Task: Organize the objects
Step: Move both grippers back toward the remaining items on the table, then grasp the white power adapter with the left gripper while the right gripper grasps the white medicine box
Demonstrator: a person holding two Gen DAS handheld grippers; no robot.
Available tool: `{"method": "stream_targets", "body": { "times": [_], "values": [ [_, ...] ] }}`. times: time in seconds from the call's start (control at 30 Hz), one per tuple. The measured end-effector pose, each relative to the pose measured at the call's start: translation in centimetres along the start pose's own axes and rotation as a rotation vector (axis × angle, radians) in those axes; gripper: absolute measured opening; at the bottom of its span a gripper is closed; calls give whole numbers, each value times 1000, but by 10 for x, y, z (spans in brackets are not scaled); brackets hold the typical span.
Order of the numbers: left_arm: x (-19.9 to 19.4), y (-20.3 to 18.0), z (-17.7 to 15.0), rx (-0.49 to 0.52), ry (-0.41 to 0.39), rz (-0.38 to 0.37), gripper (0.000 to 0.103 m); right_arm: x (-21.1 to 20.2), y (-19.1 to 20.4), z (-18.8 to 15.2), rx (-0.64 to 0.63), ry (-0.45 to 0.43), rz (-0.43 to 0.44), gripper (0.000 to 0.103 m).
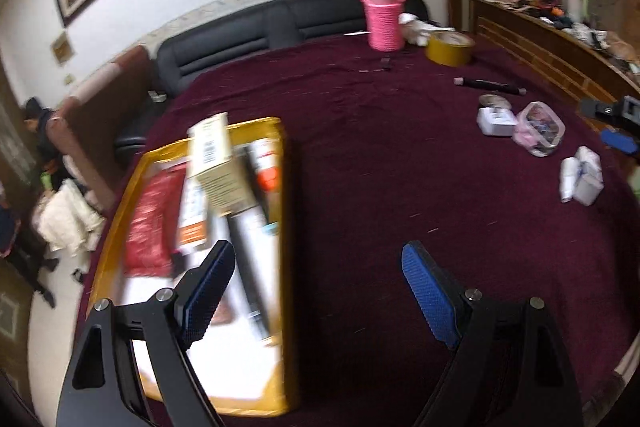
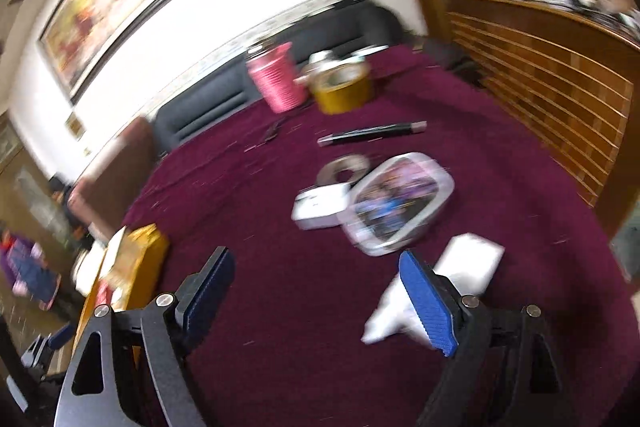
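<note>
A yellow tray [image 1: 286, 267] lies at the left of the maroon table, holding a red packet [image 1: 150, 223], a beige box [image 1: 218, 167] and dark tubes. My left gripper [image 1: 316, 291] is open and empty above the tray's right edge. My right gripper [image 2: 316, 291] is open and empty, hovering over the cloth just left of a white packet [image 2: 468, 263]. Beyond it lie a clear oval container [image 2: 400, 203], a white box [image 2: 320, 207] and a black pen-like stick [image 2: 372, 133]. The same items show at the right in the left wrist view [image 1: 540, 127].
A pink knitted holder [image 1: 384, 21] with a jar and a yellow tape roll [image 1: 448, 47] stand at the table's far side. A small tape ring [image 2: 344, 167] lies mid-table. A black sofa [image 1: 240, 43] sits behind, a cluttered wooden sideboard [image 2: 540, 67] at right.
</note>
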State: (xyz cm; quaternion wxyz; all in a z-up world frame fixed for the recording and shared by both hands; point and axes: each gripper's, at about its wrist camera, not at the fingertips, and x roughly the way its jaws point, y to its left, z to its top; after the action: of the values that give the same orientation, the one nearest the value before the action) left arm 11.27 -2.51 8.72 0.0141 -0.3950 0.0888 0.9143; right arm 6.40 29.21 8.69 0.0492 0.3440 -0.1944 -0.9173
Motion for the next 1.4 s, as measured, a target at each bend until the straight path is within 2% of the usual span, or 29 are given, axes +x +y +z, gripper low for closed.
{"method": "stream_targets", "body": {
  "times": [0.13,0.23,0.37,0.47,0.6,0.73,0.83,1.0,1.07,1.1,1.13,1.17,1.4],
  "values": [
    [14,-27,25,23,-5,-115,85,1,-53,14,145,-35,-36,89],
    [29,-54,44,59,-16,-187,85,6,-77,22,206,-58,-66,89],
    [57,-94,76,144,-45,-242,85,19,-94,26,250,-72,-72,89],
    [83,-126,98,218,-73,-321,84,27,-101,23,266,-84,-30,89],
    [121,-167,111,387,-87,-365,84,31,-109,19,273,-79,-15,90],
    [149,-196,115,603,-110,-319,85,32,-123,18,327,-60,3,90],
    [166,-207,122,650,-72,-369,85,37,-127,18,350,-39,23,91],
    [186,-226,125,639,-9,-453,85,47,-129,16,379,19,79,92],
    [187,-229,123,626,-26,-458,85,48,-128,15,383,28,86,92],
    [187,-229,124,616,-23,-454,81,49,-128,15,380,30,84,92],
    [187,-229,124,591,-13,-454,60,49,-127,15,373,29,82,92],
    [187,-227,124,564,-2,-455,57,48,-126,15,368,26,79,92],
    [163,-201,107,452,9,-444,57,51,-128,14,363,32,48,92]
  ]
}}
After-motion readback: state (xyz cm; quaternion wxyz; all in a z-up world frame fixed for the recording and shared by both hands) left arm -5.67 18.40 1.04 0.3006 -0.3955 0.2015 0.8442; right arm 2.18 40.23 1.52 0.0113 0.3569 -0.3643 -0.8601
